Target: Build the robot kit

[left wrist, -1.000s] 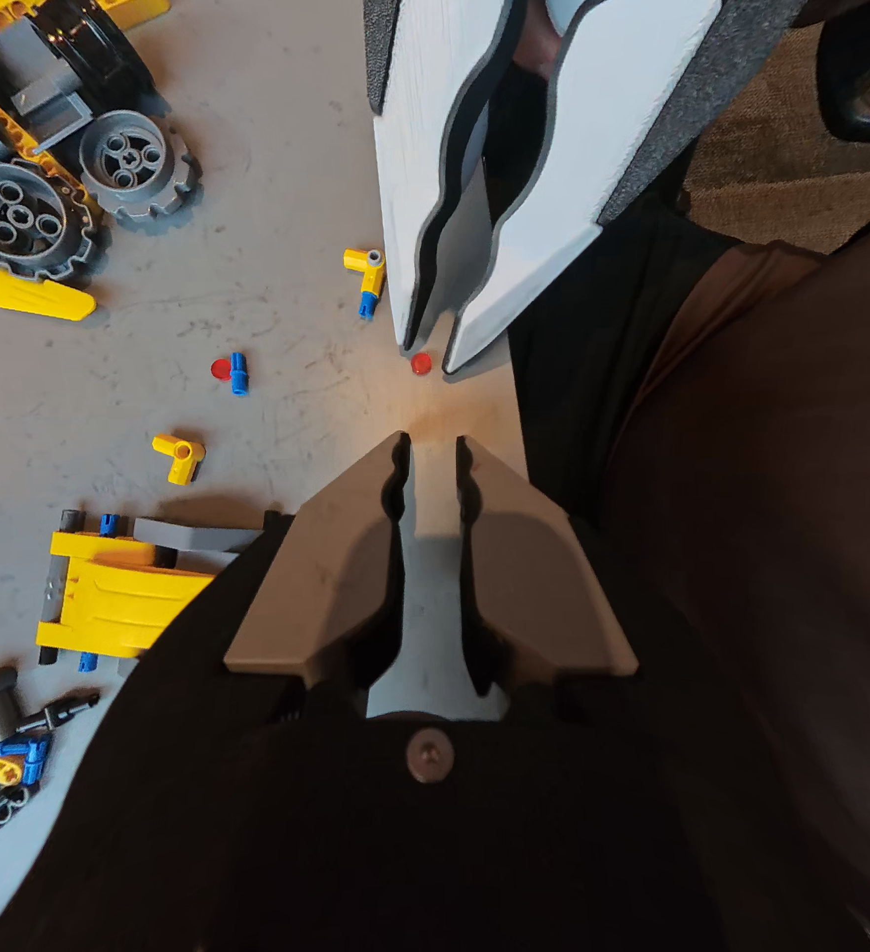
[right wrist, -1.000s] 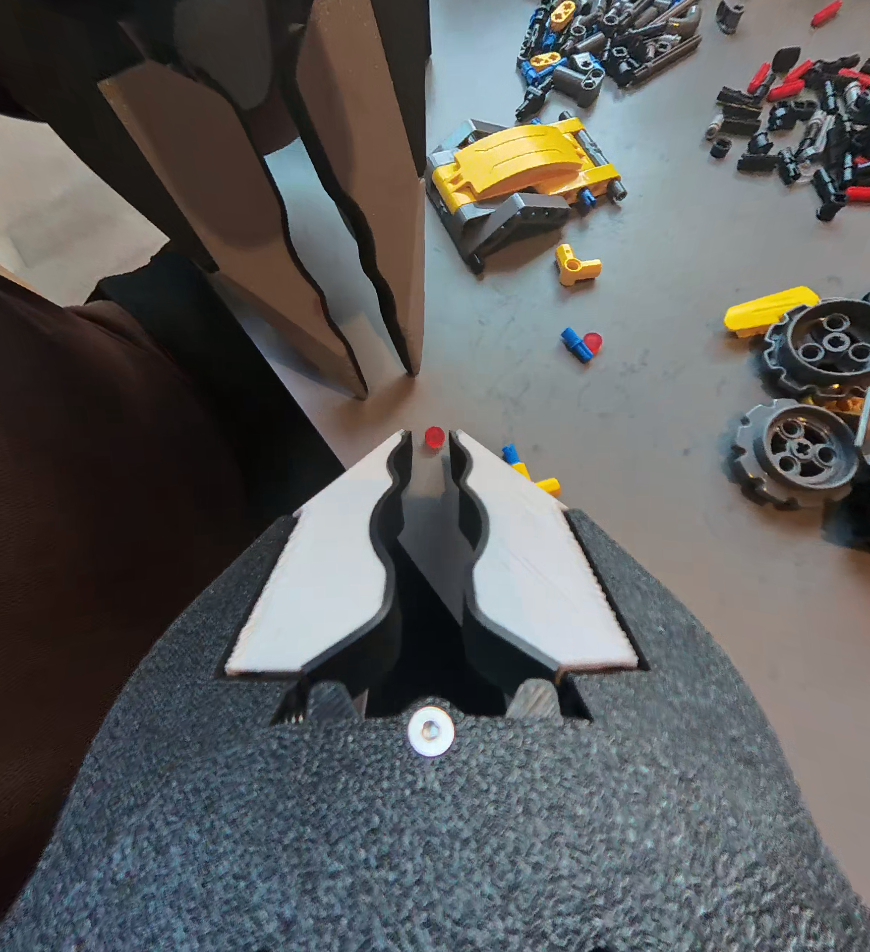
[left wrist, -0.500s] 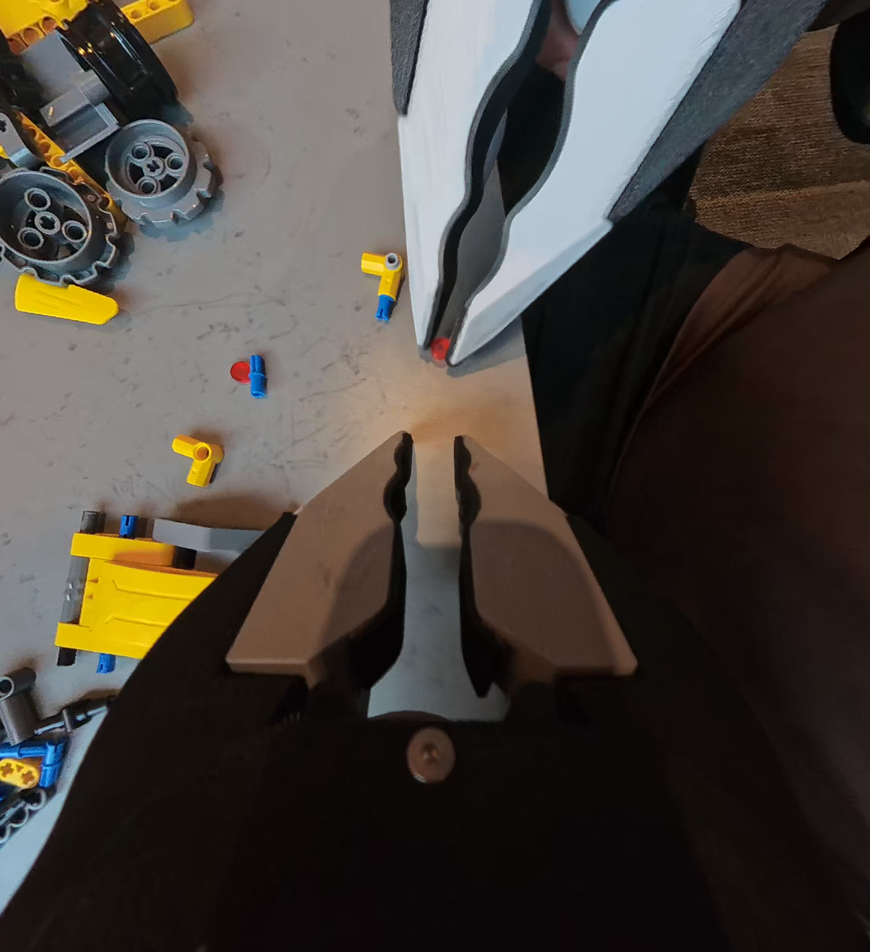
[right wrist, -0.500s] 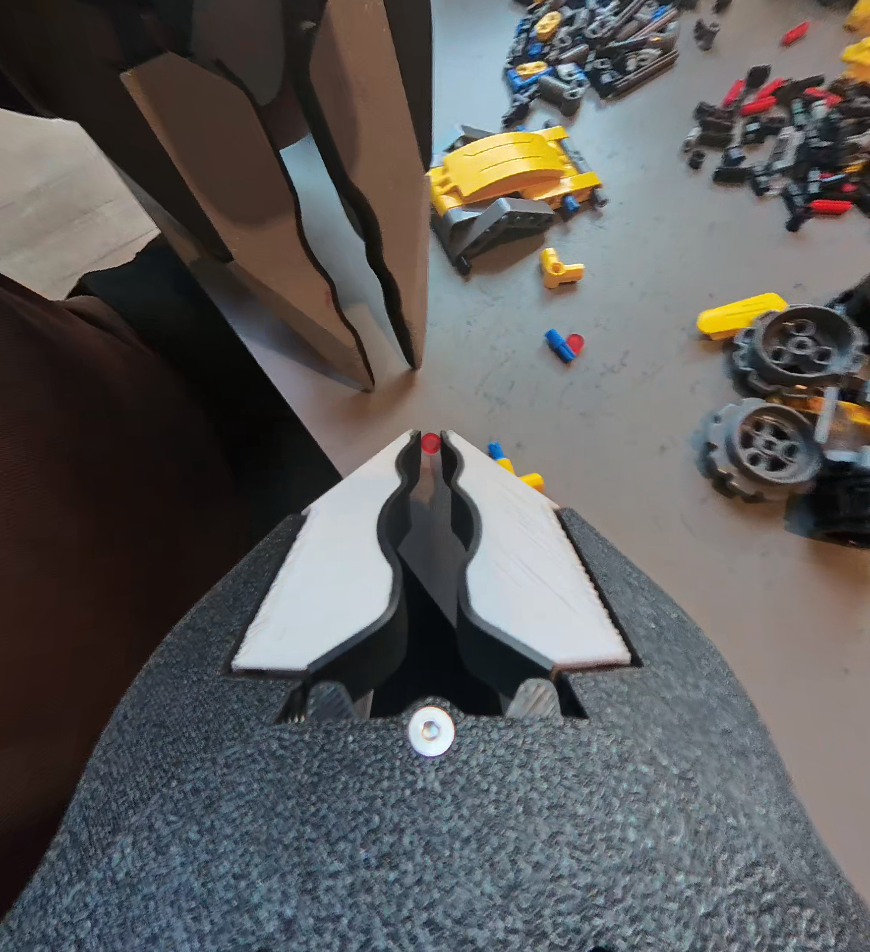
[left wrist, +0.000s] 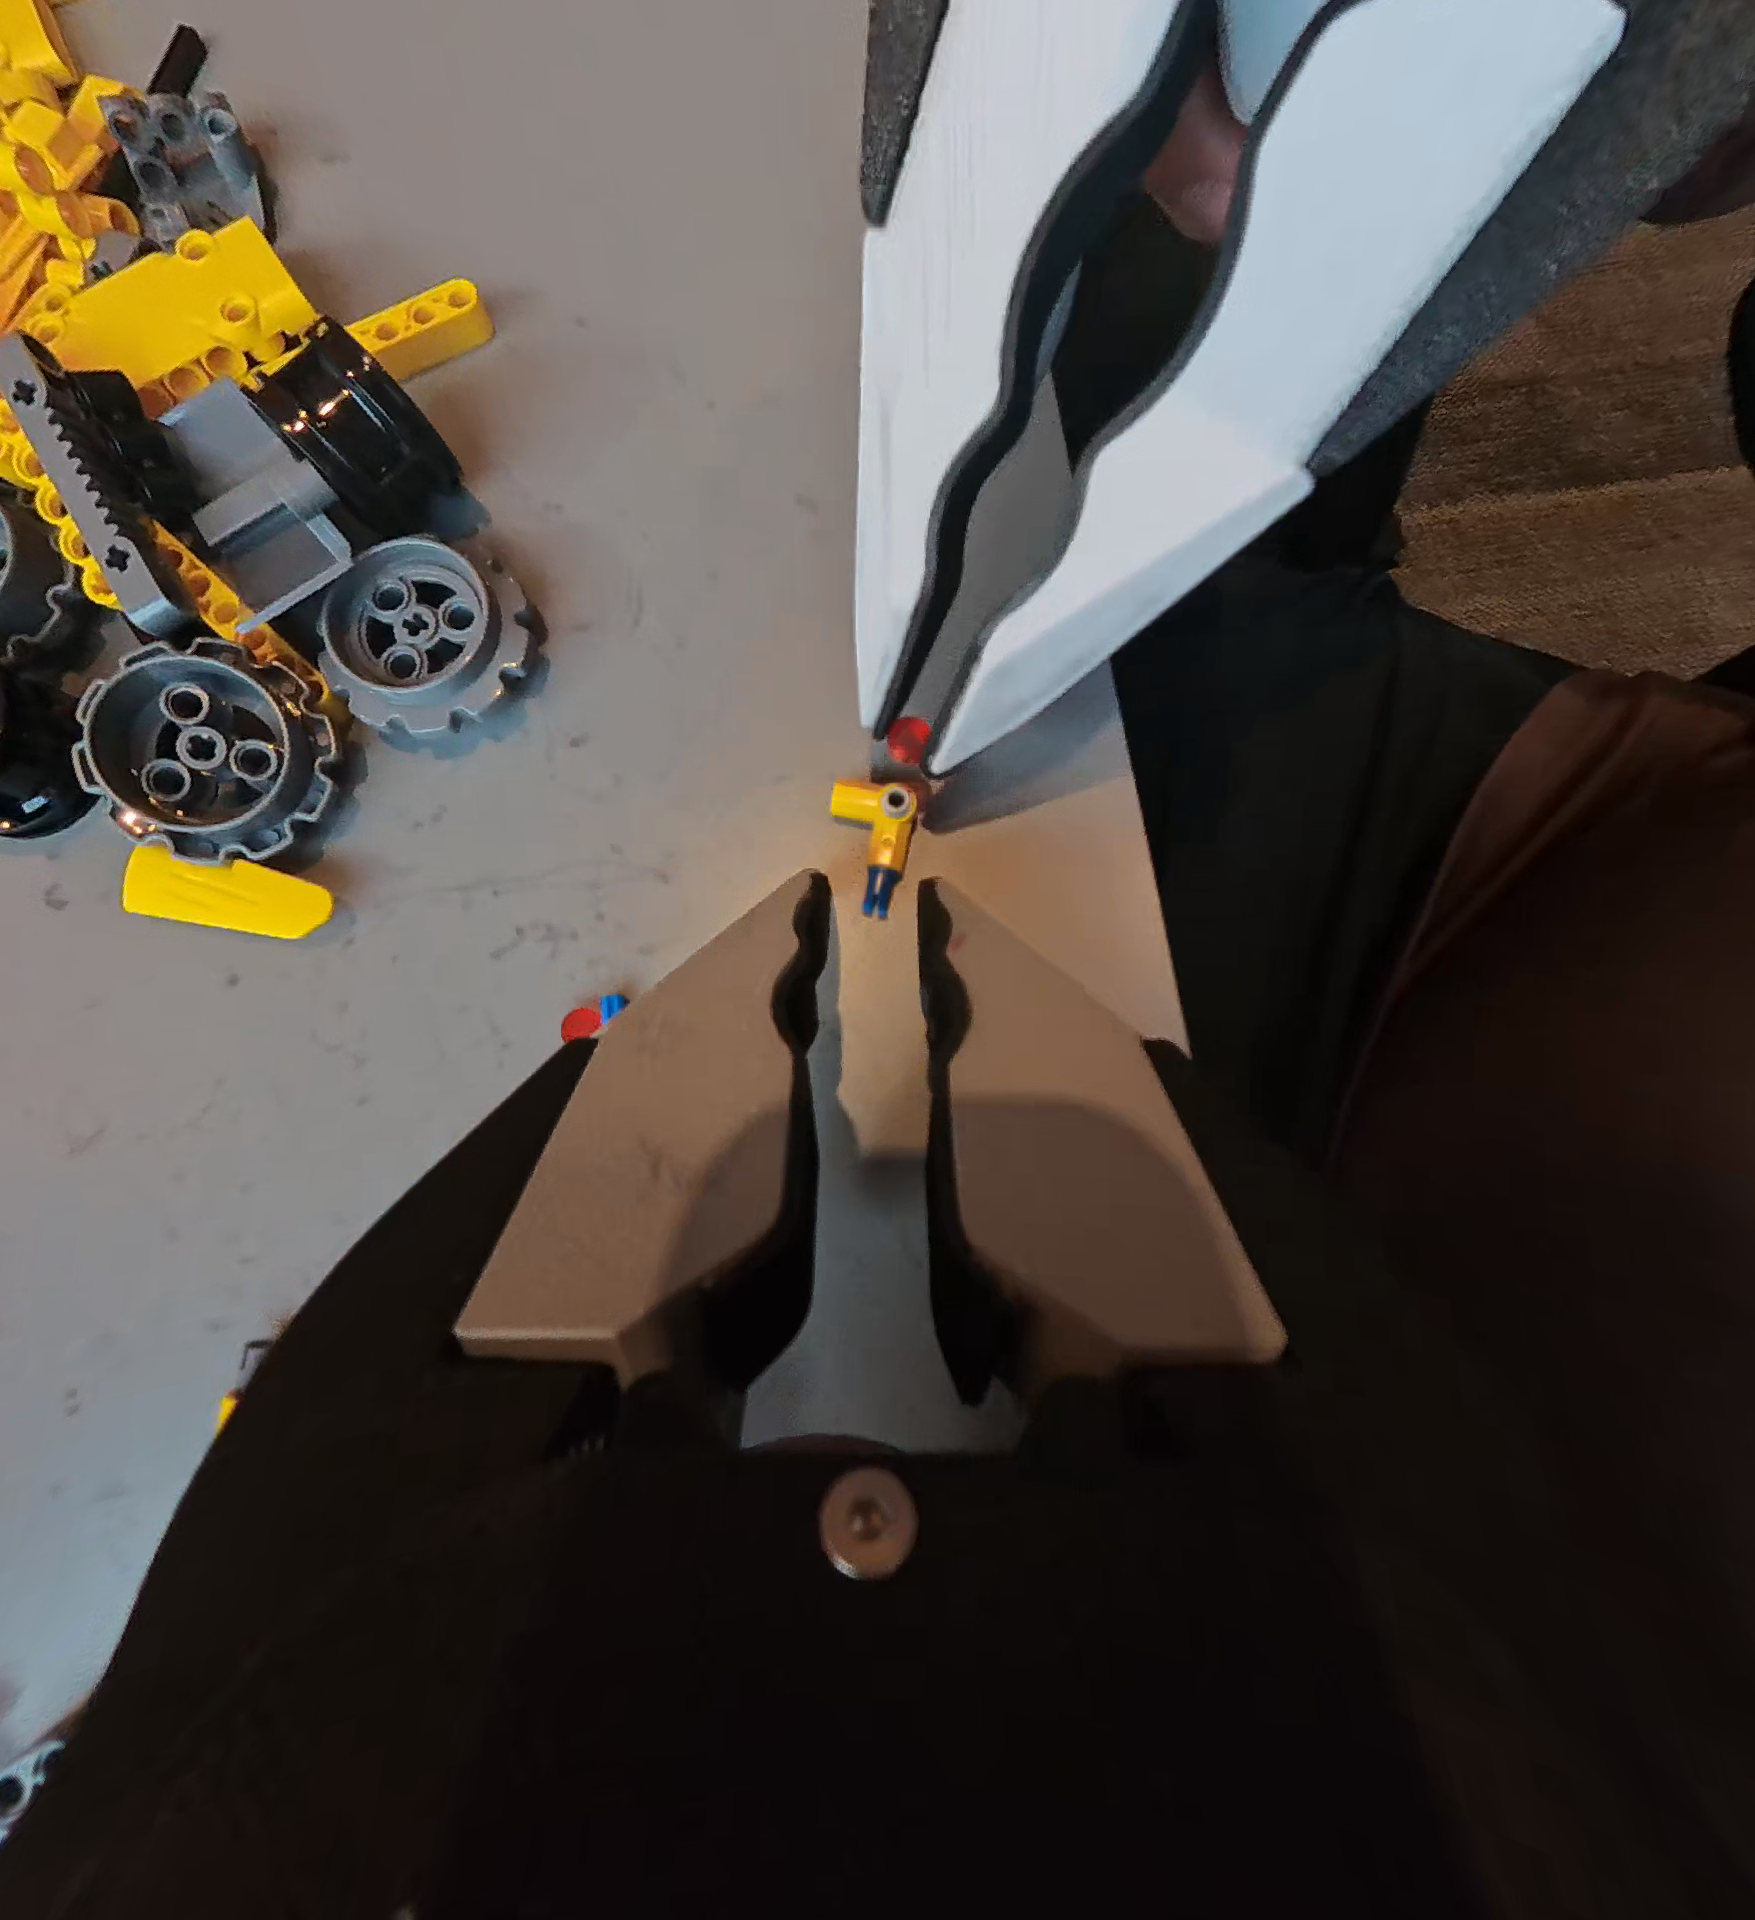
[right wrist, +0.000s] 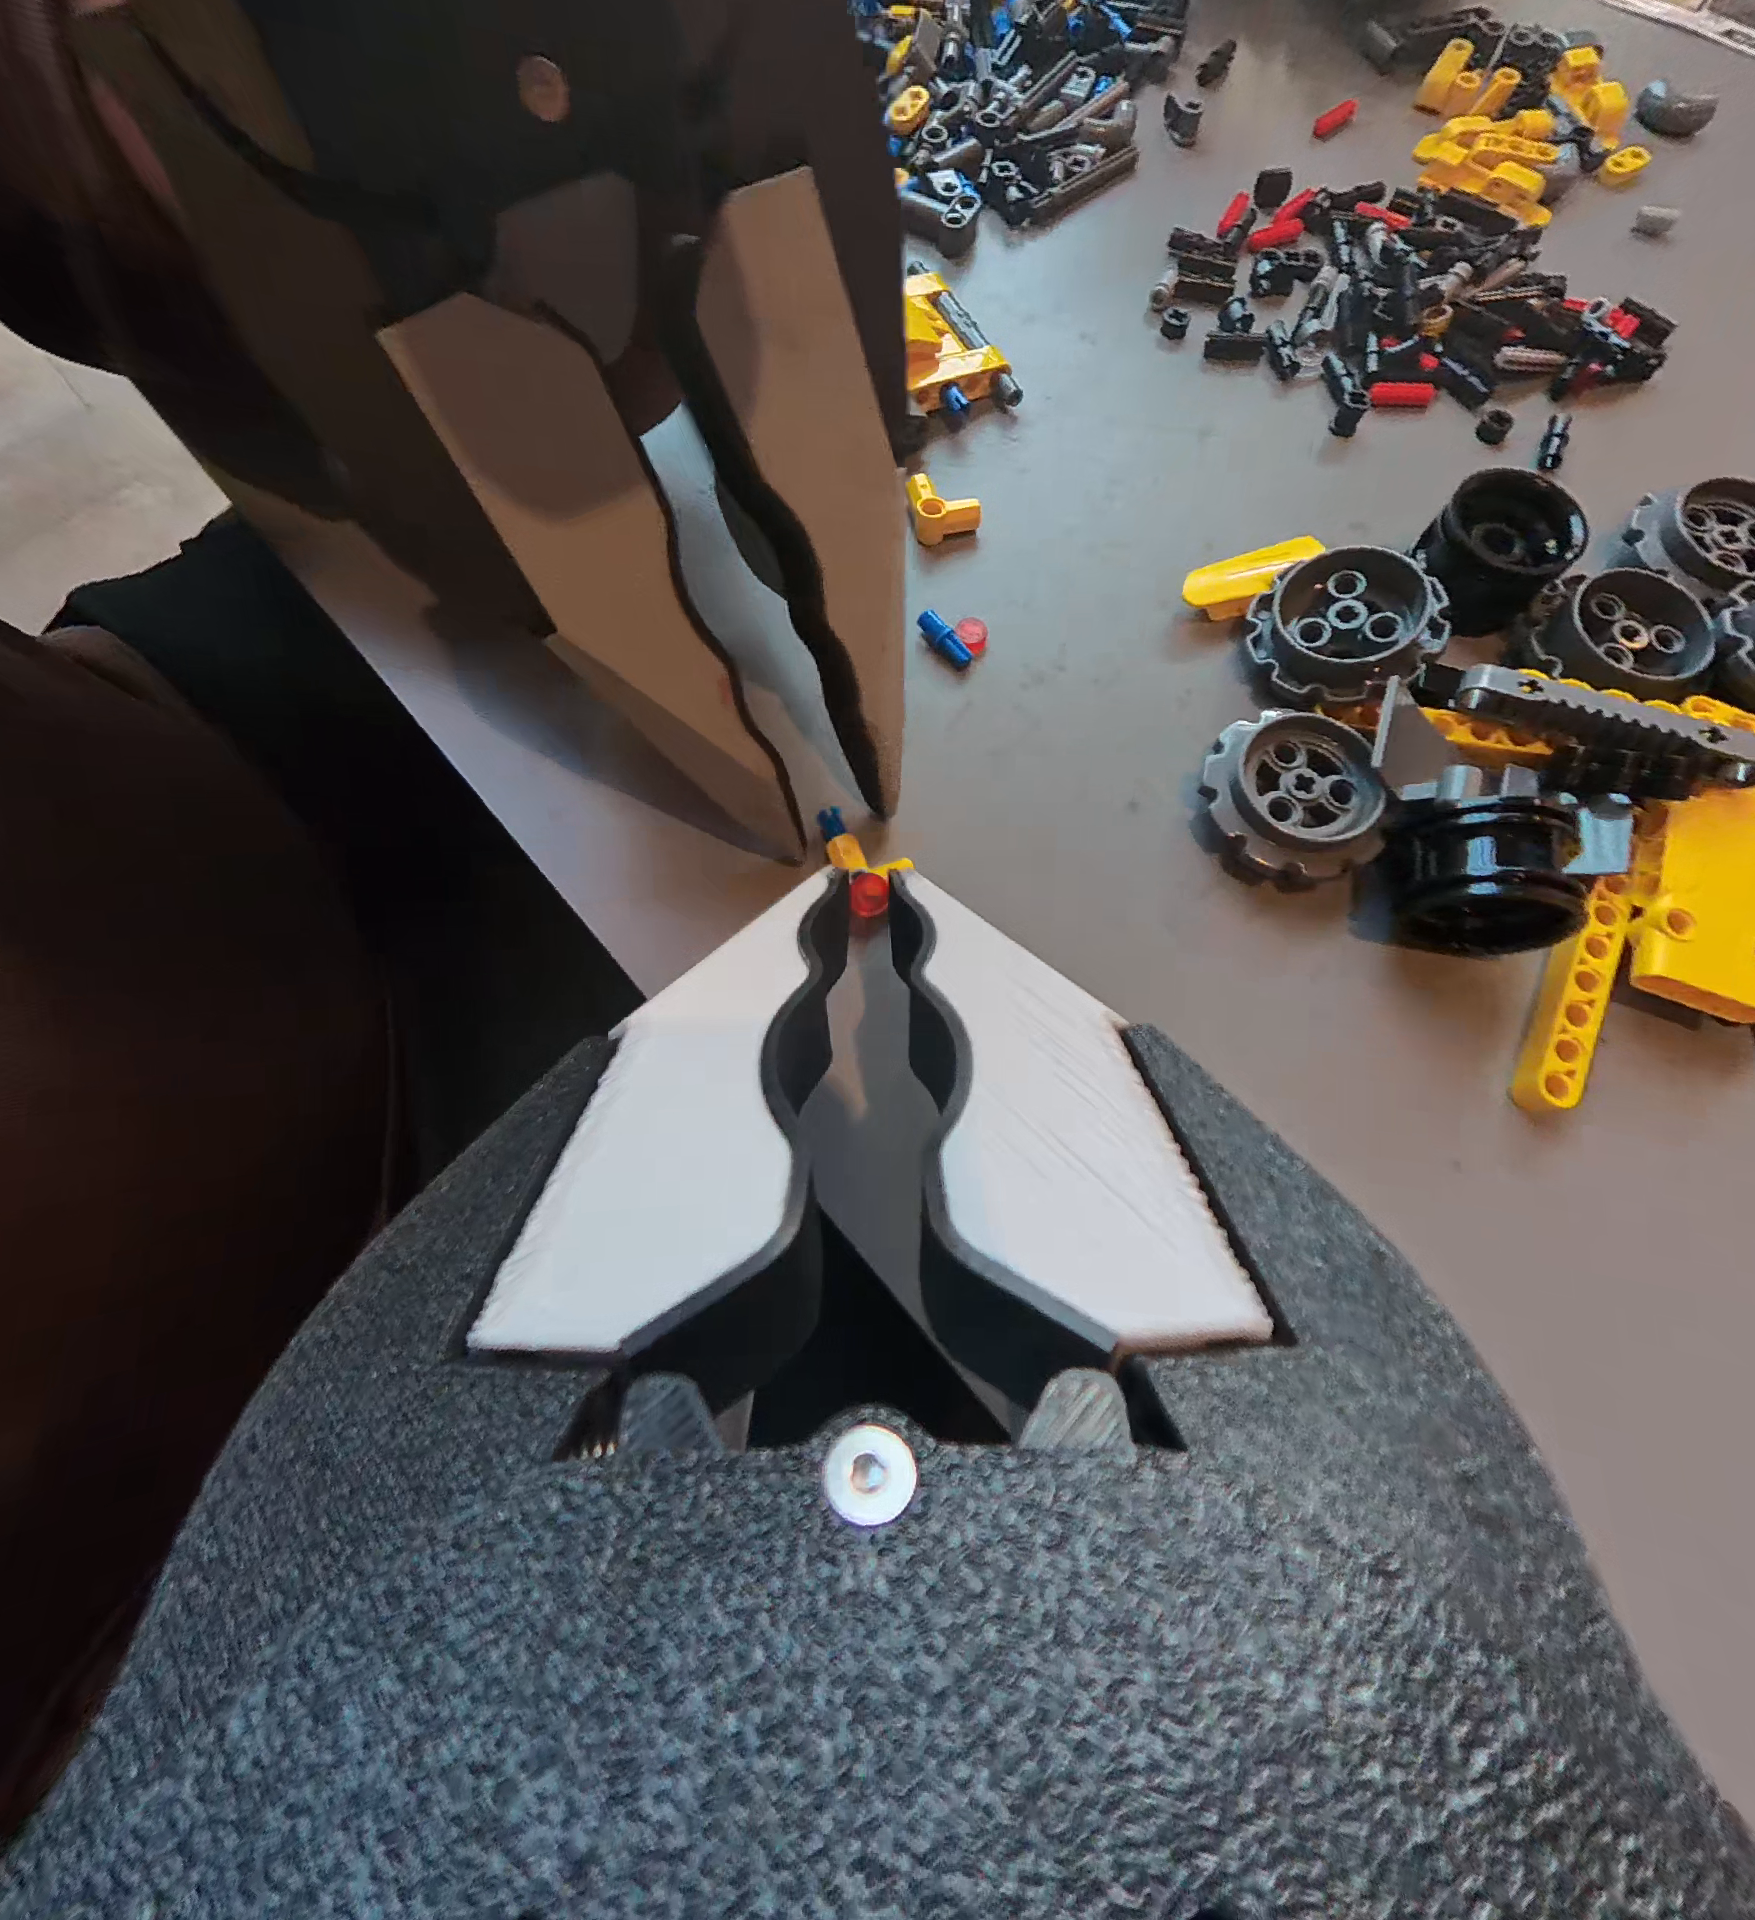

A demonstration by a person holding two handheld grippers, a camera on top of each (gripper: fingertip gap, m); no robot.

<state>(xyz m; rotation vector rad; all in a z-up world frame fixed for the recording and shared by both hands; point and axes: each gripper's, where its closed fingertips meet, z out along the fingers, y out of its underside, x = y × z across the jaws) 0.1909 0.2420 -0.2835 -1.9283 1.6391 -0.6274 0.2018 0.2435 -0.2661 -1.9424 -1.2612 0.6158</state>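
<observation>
Change: right gripper [right wrist: 865, 881] now closed on red stud [right wrist: 867, 896], moved beside yellow connector [left wrist: 881, 818].
Left gripper [left wrist: 871, 891]: fingers apart, empty, w/ connector just ahead on surface [left wrist: 644, 312].

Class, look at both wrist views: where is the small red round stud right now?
The red stud sits pinched between the right gripper fingertips, just above the yellow elbow connector near the table's edge.

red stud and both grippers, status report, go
Right gripper shut on red stud. Left gripper open, empty, tips flanking yellow elbow connector on table. Stud sits right beside connector; nothing between.
</observation>
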